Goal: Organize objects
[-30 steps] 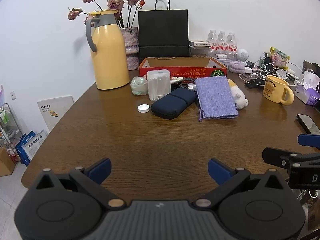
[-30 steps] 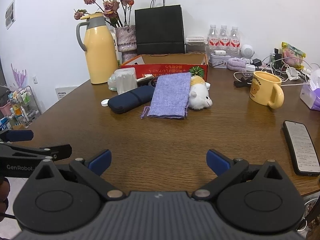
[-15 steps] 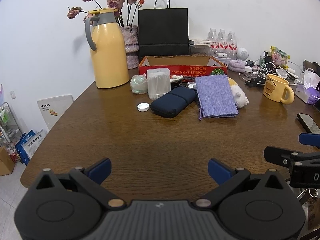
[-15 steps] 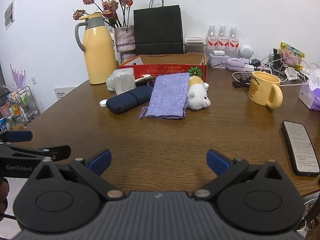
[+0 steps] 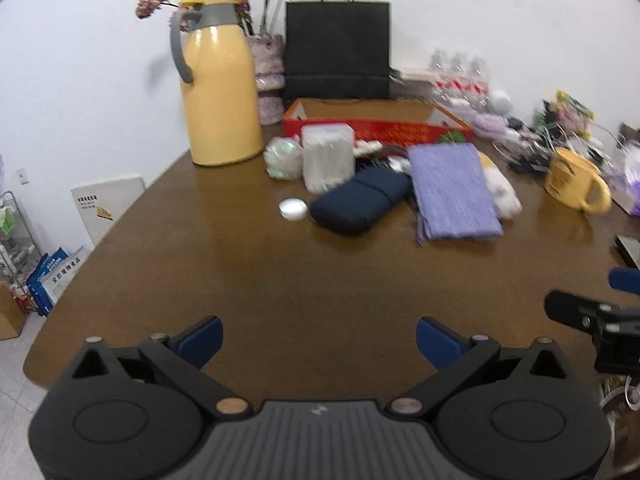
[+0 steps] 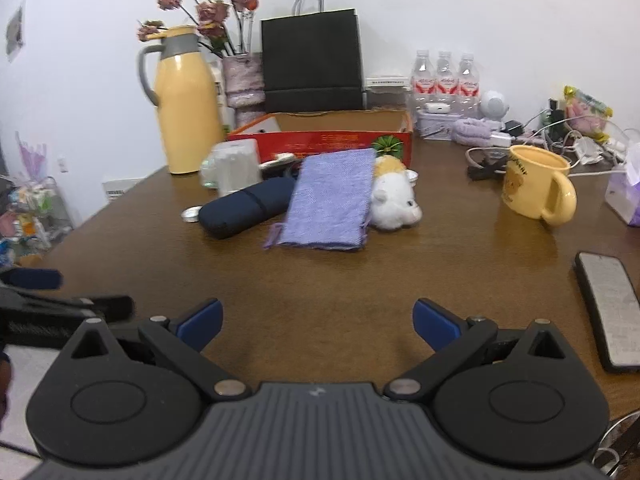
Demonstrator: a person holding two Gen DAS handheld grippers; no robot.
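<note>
A red cardboard box (image 5: 376, 128) (image 6: 320, 140) stands open at the back of the brown table (image 5: 320, 280). In front of it lie a navy pouch (image 5: 360, 204) (image 6: 244, 208), a purple cloth (image 5: 454, 192) (image 6: 330, 200), a white plush toy (image 6: 394, 200) (image 5: 502, 194), a clear container (image 5: 328, 164) (image 6: 238, 168) and a small white lid (image 5: 293, 209) (image 6: 191, 213). My left gripper (image 5: 319, 336) and right gripper (image 6: 316, 322) both hover open over the near table edge, holding nothing, well short of the objects.
A yellow thermos jug (image 5: 220, 84) (image 6: 186, 100), a flower vase (image 6: 244, 80) and a black paper bag (image 5: 338, 48) (image 6: 312, 56) stand at the back. To the right are a yellow mug (image 6: 536, 188) (image 5: 576, 184), water bottles (image 6: 444, 74), cables and a phone (image 6: 610, 308).
Both grippers have moved a little forward and upward, so the objects sit slightly lower and nearer in view. Both stay open and nothing on the table has moved.
</note>
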